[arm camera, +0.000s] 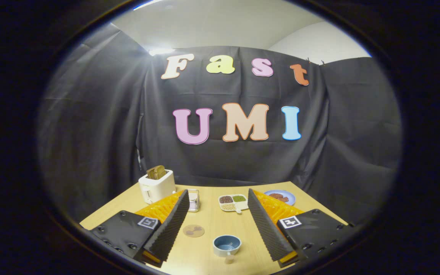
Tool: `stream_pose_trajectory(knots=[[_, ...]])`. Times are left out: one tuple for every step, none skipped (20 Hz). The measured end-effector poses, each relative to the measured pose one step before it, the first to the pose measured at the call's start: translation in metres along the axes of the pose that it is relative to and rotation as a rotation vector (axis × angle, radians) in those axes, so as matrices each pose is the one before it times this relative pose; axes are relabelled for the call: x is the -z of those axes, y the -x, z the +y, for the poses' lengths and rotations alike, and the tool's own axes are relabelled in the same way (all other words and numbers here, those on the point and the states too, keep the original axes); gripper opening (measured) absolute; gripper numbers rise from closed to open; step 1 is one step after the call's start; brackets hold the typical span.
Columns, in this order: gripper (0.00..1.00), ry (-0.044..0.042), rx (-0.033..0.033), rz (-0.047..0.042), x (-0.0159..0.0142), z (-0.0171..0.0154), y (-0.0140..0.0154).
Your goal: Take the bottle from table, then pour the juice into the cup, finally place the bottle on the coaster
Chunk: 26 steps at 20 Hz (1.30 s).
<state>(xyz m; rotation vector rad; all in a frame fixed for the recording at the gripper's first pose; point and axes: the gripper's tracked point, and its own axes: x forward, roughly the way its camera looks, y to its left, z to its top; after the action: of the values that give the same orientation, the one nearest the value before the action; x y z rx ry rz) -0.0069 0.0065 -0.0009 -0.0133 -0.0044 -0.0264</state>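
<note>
Bare desk [208, 217] middle, toaster [156, 185] at far left edge, tongs [217, 198] spread wide (holding nothing), cup [227, 245] and coaster [193, 230] between fingers.

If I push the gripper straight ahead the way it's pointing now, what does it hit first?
The gripper is open with nothing between its fingers. Low along the table, the cup and coaster lie between them; the divided dish sits just ahead. Level travel probably passes over these toward the booth wall, though depth is unclear.
</note>
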Motion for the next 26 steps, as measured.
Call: stream_pose_trajectory(knots=[[0.98,0.00017,0.00271,-0.00075,0.00081,0.00241,0.00329],[0.98,0.0004,0.00188,-0.00244,0.00011,0.00264,0.00174],[0.98,-0.00107,-0.00148,0.00004,0.0002,0.00553,0.00086],[0.98,0.00017,-0.0031,0.00001,0.00178,0.00474,0.00227],[0.98,0.00265,-0.00193,0.00253,0.00285,0.00428,0.00227],[0.98,0.00351,-0.00226,0.00356,0.00262,0.00626,0.00249],[0.98,0.00184,-0.00368,0.00515,0.00454,0.00697,0.0025],[0.98,0.00058,-0.00742,0.00461,0.00429,0.0084,0.00257],[0.98,-0.00129,-0.00656,0.00513,0.00465,0.00879,0.00242],[0.98,-0.00316,-0.01033,0.00312,0.00419,0.00998,0.00284],[0.98,-0.00296,-0.00739,0.0048,0.00475,0.01086,0.00215],[0.98,-0.00307,-0.01128,0.00828,0.00682,0.01011,0.00347],[0.98,-0.00026,-0.01025,0.01027,0.00897,0.01276,0.00141],[0.98,0.00184,-0.00847,0.01035,0.00821,0.01098,0.00075],[0.98,0.00385,-0.00794,0.01174,0.00964,0.01044,0.00132],[0.98,0.00387,-0.00824,0.01035,0.00993,0.01064,-0.00025],[0.98,0.00301,-0.00902,0.01102,0.00885,0.01081,-0.00087],[0.98,0.00052,-0.00671,0.00901,0.00984,0.00885,-0.00167],[0.98,-0.00186,-0.00676,0.00804,0.00879,0.00919,-0.00238],[0.98,-0.00057,-0.00363,0.00796,0.0082,0.0078,-0.00298],[0.98,0.00094,-0.00043,0.0073,0.01006,0.00712,-0.00423],[0.98,0.00429,0.00081,0.01091,0.01006,0.00688,-0.0055],[0.98,0.00271,0.00359,0.01574,0.01283,0.00464,-0.00601],[0.98,-0.00098,0.0019,0.01806,0.0147,0.00505,-0.00617],[0.98,-0.00122,0.00342,0.02286,0.01365,0.00429,-0.00726],[0.98,-0.00019,0.00728,0.01997,0.01284,0.00191,-0.00629]])
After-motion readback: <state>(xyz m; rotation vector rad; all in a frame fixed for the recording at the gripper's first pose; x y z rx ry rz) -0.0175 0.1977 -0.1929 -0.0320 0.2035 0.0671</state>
